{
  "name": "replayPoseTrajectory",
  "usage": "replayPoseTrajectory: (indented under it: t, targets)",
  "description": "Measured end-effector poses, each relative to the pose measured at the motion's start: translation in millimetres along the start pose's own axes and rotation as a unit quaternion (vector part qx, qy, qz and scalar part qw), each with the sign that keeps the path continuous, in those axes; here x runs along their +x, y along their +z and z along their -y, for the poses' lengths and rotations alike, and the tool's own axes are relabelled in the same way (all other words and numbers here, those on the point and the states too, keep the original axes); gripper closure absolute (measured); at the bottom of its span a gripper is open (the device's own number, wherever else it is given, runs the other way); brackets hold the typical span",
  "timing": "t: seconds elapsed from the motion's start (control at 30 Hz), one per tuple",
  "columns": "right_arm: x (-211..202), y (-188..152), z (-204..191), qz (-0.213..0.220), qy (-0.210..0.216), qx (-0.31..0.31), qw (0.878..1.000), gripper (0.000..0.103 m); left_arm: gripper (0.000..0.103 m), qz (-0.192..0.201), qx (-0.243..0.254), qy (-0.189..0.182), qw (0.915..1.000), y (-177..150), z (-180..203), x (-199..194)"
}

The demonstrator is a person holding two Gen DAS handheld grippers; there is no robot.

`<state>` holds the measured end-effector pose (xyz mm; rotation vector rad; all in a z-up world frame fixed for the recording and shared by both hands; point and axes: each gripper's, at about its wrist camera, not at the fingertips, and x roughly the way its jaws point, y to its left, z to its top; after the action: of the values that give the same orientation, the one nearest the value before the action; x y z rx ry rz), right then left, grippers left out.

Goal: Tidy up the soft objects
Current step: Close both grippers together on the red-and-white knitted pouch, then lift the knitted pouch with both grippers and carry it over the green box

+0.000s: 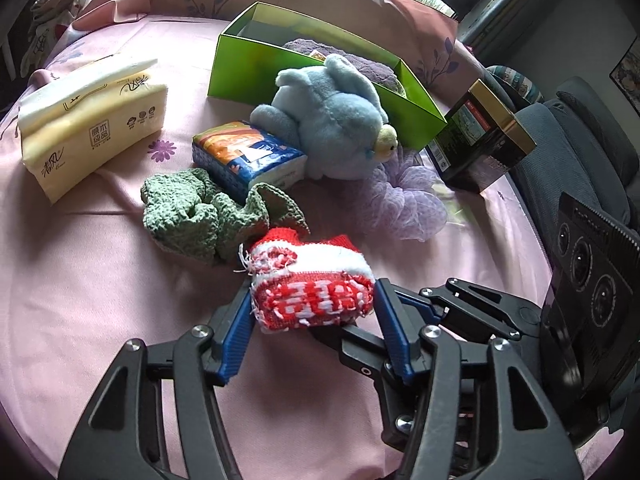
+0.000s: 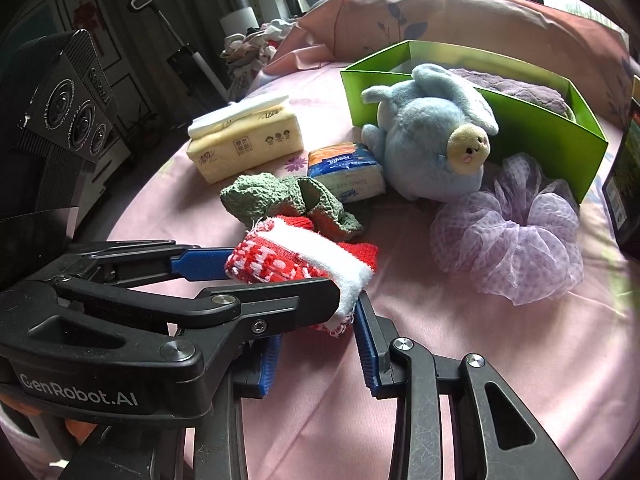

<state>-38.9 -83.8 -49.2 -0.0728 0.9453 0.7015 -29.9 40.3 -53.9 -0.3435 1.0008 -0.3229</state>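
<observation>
- Lying on the pink bedsheet (image 1: 80,280), a folded red-and-white knitted cloth (image 1: 312,288) is caught from two sides by both sets of tongs.
- In the left wrist view, the left gripper (image 1: 312,304) is seen half closed, its blue pads (image 1: 236,332) pressed against the two ends of the cloth.
- The right gripper (image 2: 316,304) is shown best in the right wrist view: its jaws are narrowed onto the near, white-banded edge of the cloth (image 2: 304,264), though one pad is hidden behind the left gripper's black finger (image 2: 224,300), so full contact cannot be confirmed.
- Only the right wrist view reveals the blue plush toy's (image 2: 432,132) yellow face; in the left wrist view it is seen from the side.
- A green knitted piece (image 1: 200,212) is seen touching the far end of the cloth, with a small tissue pack (image 1: 248,156) just behind it.
- A yellow tissue pack (image 1: 92,120) is set well apart to the left.
- A lilac mesh scrunchie (image 2: 508,228) is shown whole only in the right wrist view.
- Behind the toy, a green box (image 1: 248,64) holding purple fabric (image 2: 516,88) is seen in both views.
- A dark tin (image 1: 480,136) is shown whole only in the left wrist view.
</observation>
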Motion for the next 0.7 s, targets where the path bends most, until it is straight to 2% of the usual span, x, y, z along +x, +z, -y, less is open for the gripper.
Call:
replayPoseTrajectory:
  t: [0.27, 0.7]
  targets:
    - [-34, -7, 2, 0.025, -0.006, 0.004, 1.0, 0.067, 0.046, 0.01, 0.026, 0.0, 0.9996, -3, 31, -11]
    - [-59, -10, 18, 0.061, -0.004, 0.027, 0.998, 0.067, 0.046, 0.015, 0.066, 0.015, 0.9976, 2, 66, -13]
